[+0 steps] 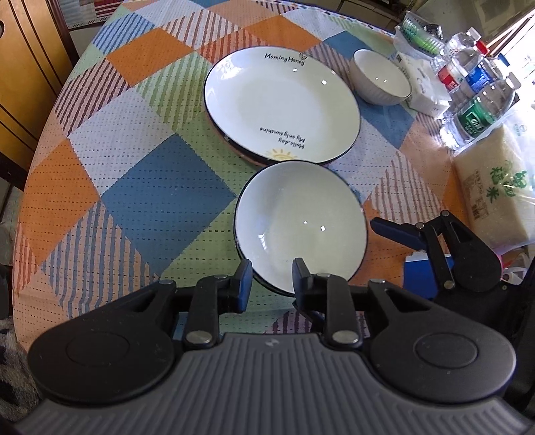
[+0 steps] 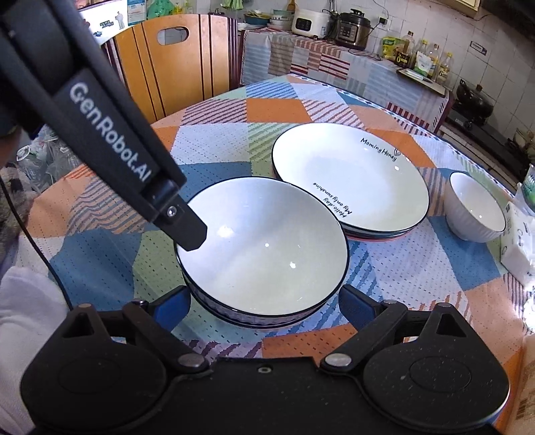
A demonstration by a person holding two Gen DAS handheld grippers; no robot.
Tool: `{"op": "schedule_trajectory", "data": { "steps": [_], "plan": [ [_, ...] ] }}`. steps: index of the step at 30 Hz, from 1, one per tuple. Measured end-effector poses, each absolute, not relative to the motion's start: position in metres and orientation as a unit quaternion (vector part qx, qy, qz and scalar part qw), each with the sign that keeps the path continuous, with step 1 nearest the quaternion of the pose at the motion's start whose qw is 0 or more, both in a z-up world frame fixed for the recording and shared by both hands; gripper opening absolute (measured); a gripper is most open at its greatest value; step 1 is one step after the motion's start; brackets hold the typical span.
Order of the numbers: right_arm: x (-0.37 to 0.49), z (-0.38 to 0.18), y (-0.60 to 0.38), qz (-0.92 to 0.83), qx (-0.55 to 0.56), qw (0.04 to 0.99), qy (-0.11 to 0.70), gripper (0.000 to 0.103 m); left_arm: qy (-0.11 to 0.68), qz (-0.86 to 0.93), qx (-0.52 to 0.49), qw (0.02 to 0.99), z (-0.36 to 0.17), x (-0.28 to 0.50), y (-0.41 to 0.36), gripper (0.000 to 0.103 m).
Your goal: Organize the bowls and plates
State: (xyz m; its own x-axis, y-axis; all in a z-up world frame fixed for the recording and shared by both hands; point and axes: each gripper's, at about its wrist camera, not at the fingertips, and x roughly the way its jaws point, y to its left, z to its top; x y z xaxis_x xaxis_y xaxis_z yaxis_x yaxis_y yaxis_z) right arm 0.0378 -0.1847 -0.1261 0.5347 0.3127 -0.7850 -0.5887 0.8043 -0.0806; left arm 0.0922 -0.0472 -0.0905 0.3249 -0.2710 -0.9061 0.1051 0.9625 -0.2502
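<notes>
A white bowl with a dark blue rim (image 1: 301,221) (image 2: 264,247) sits nested on a similar one in the middle of the table. My left gripper (image 1: 271,281) straddles its near rim with a narrow gap; the pads do not press on it. One of its fingers (image 2: 190,231) reaches over the rim inside the bowl. My right gripper (image 2: 265,308) is wide open at the bowl's near side, holding nothing. Behind the bowl is a stack of large lettered plates (image 1: 282,103) (image 2: 351,180). A small white ribbed bowl (image 1: 381,78) (image 2: 474,210) stands to their right.
Water bottles (image 1: 474,77), a tissue pack (image 1: 424,87) (image 2: 518,247) and a bag of rice (image 1: 495,187) crowd the table's right side. A wooden chair (image 2: 174,63) stands at the far left edge. A counter with cookers (image 2: 334,23) runs behind. The checked tablecloth (image 1: 133,167) covers the table.
</notes>
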Motion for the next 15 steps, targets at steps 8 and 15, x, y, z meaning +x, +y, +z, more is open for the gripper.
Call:
{"op": "schedule_trajectory", "data": {
  "steps": [8,15],
  "plan": [
    [0.042,-0.088,-0.220,0.251,-0.147,0.877,0.383,0.097,0.546,-0.149,-0.081,0.820,-0.056,0.100,-0.056,0.024],
    [0.071,-0.062,-0.260,0.198,-0.083,0.903,0.372,0.097,0.525,-0.164,-0.095,0.830,-0.030,0.121,-0.074,0.026]
  ]
}}
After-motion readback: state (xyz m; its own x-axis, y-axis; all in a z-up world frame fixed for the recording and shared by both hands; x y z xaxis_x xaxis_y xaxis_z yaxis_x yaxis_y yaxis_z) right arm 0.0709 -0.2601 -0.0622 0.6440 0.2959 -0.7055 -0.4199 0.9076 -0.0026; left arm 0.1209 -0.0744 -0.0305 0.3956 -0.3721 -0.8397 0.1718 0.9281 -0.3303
